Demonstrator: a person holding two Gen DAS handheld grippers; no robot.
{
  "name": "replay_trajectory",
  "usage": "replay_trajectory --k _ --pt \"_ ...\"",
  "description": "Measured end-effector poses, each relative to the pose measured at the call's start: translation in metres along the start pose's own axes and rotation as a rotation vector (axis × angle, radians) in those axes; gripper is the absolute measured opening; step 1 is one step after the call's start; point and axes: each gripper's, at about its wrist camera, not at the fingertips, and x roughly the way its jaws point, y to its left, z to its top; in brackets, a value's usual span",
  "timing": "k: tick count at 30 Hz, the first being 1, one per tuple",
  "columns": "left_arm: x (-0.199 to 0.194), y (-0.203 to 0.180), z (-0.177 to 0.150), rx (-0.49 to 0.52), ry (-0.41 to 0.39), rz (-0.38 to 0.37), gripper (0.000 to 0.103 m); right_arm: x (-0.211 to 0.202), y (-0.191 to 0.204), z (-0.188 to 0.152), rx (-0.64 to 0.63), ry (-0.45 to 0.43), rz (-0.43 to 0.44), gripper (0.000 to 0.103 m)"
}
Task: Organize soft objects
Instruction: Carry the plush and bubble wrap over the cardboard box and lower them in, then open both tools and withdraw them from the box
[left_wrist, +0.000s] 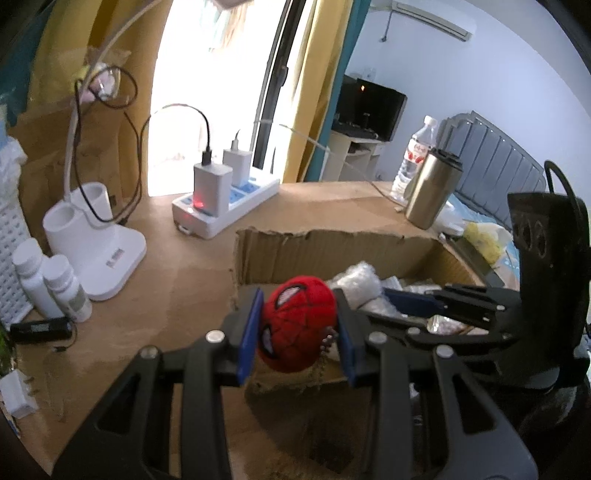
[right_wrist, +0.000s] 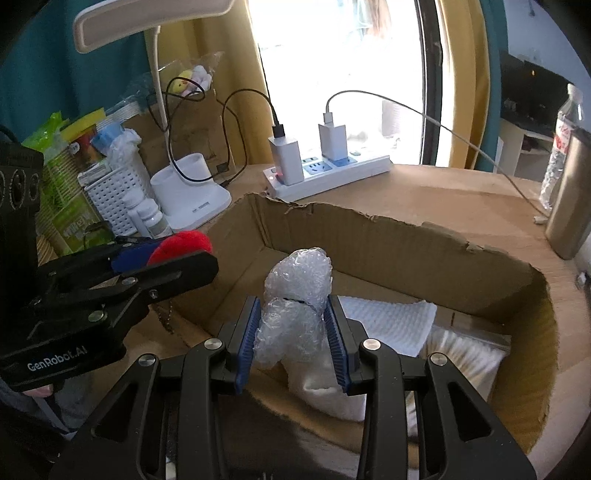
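Note:
My left gripper is shut on a red Spider-Man plush head with a bead chain, held over the near left corner of the cardboard box. In the right wrist view the plush shows red at the left gripper's tip. My right gripper is shut on a wad of clear bubble wrap, held over the inside of the box. White foam sheets lie in the box. The right gripper also shows in the left wrist view, over the box.
A white power strip with chargers and cables stands behind the box. A white holder and pill bottles stand left. A steel tumbler and water bottle stand at the right. A white basket with packets is far left.

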Motion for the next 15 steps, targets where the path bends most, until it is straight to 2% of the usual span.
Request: replay_trajectory --k 2,3,4,5,6,9,12,15 --pt "0.004 0.001 0.000 -0.009 0.016 0.000 0.040 0.003 -0.001 0.000 0.000 0.009 0.006 0.039" --pt "0.005 0.001 0.000 -0.010 0.020 0.004 0.042 0.004 -0.001 0.001 -0.001 0.014 0.007 0.042" --pt "0.005 0.001 0.000 -0.012 0.022 0.009 0.049 0.005 -0.002 0.000 -0.002 0.017 0.005 0.046" --pt "0.005 0.002 0.000 -0.018 0.022 0.010 0.053 0.005 -0.002 0.000 -0.003 0.022 0.000 0.054" --pt "0.005 0.002 0.001 -0.026 0.019 -0.006 0.053 0.006 -0.003 -0.001 -0.003 0.028 -0.002 0.057" --pt "0.001 0.000 0.001 -0.025 0.010 0.001 0.057 0.003 -0.006 -0.002 0.005 0.028 -0.002 0.057" --pt "-0.004 0.000 0.001 -0.028 0.001 0.004 0.066 -0.001 -0.005 -0.003 0.007 0.018 -0.006 0.057" --pt "-0.011 0.001 0.000 -0.042 -0.009 0.005 0.067 -0.008 -0.004 -0.003 0.010 0.004 -0.013 0.057"
